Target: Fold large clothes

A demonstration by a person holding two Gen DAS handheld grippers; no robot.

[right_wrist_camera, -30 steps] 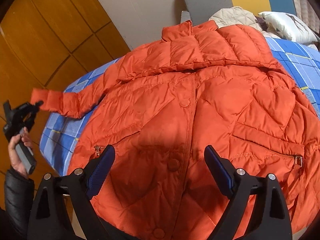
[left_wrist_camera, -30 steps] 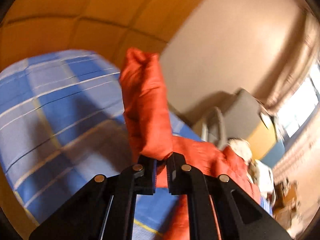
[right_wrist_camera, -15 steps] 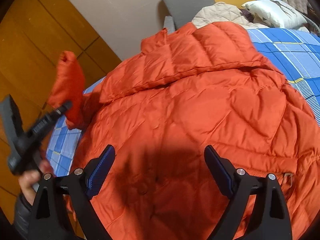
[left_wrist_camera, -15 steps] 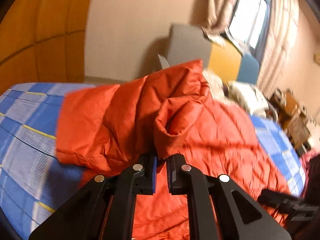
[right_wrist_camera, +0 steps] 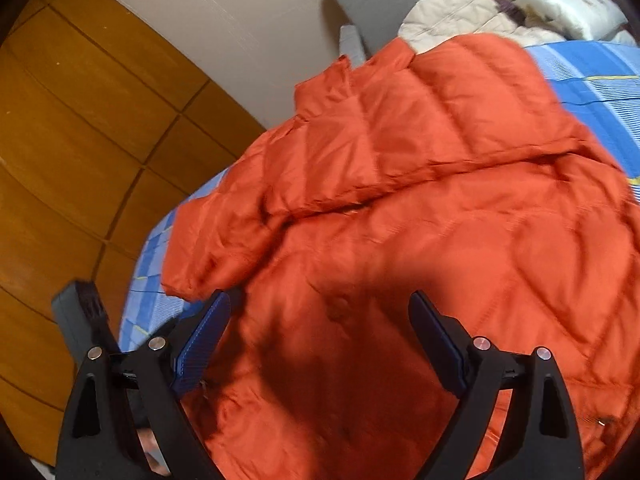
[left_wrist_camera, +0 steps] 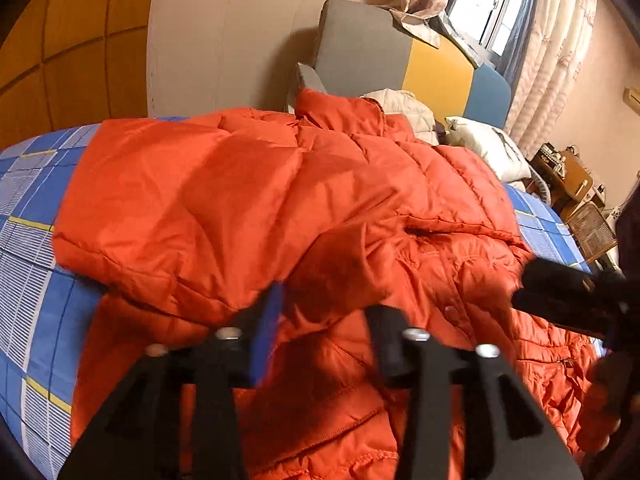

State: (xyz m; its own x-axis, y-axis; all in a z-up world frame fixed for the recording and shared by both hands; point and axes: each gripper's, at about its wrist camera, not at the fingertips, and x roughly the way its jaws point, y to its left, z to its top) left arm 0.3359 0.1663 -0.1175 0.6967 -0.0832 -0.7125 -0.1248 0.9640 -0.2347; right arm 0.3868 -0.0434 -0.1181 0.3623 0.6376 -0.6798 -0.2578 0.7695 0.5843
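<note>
Two grippers are over the orange down jacket point(left_wrist_camera: 360, 208), which lies face up across the blue checked bed point(left_wrist_camera: 28, 240), collar toward the grey headboard point(left_wrist_camera: 360, 40). My left gripper point(left_wrist_camera: 324, 312) has its fingers opening, and the sleeve point(left_wrist_camera: 172, 200) lies folded in over the chest. I judge the cuff end is slipping free rather than being pinched, though fabric still sits between the fingers. My right gripper point(right_wrist_camera: 320, 332) hangs above the front placket with its fingers wide and nothing between them.

To finish this step well, I would let the left fingers open fully before drawing back, so the puffy sleeve does not drag off the chest. Then I would lift straight away from the fabric. The right gripper could press the sleeve flat, since down filling tends to spring back.

Much is hard to read. The right-wrist view is smeared with blur, and the left fingers are blurred too. The jacket's hem falls below both views, the far sleeve is hidden, and I cannot tell exactly where the folded cuff ends.
</note>
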